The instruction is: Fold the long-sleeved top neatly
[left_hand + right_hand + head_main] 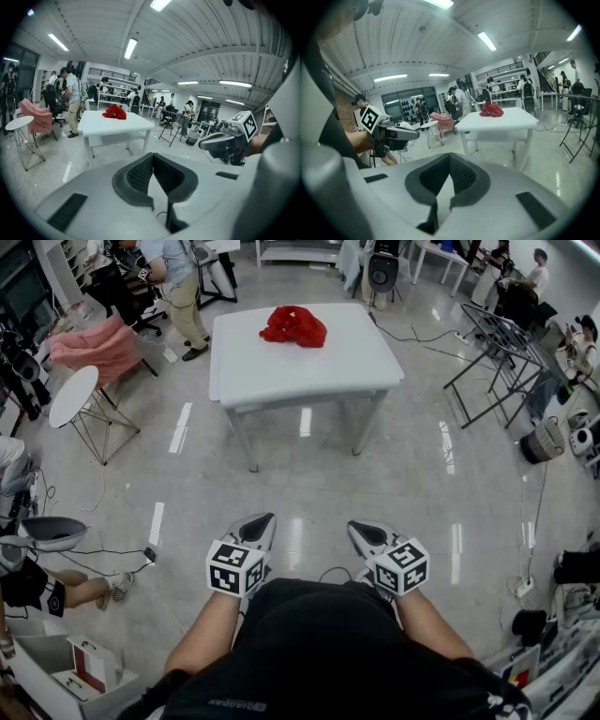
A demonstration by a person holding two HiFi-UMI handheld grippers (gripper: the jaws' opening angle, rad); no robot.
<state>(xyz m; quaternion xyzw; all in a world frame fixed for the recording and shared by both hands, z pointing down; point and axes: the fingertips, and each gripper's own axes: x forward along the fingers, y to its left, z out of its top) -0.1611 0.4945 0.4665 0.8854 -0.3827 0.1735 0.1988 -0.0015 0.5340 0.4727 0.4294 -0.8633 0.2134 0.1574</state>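
Well, the white tabletop stands alone on the glossy floor. The red long-sleeved top lies on it near its far edge, crumpled into a loose heap with nothing folded. Well short of the tabletop's near edge, the left claw and the right claw hang side by side. Both have their jaws pressed together on nothing and point toward the tabletop, well apart from the top.
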